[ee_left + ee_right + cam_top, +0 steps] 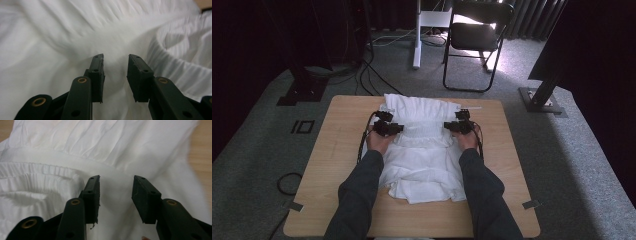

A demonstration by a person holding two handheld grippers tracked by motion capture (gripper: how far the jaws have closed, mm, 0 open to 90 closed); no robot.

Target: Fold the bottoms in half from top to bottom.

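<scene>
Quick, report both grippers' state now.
Left gripper: open, jaws apart over the white garment, gripping nothing.
Right gripper: open, jaws apart over the garment, gripping nothing.

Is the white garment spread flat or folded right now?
Partly folded: the white garment lies bunched in layers on the table, its ruffled band across the middle.

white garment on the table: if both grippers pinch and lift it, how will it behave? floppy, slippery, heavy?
The white garment will probably be floppy: it already lies in soft folds and creases on the table. It looks thin, so likely light. With the left gripper and right gripper open over it, the smooth cloth may slip unless the gathered band is pinched.
</scene>
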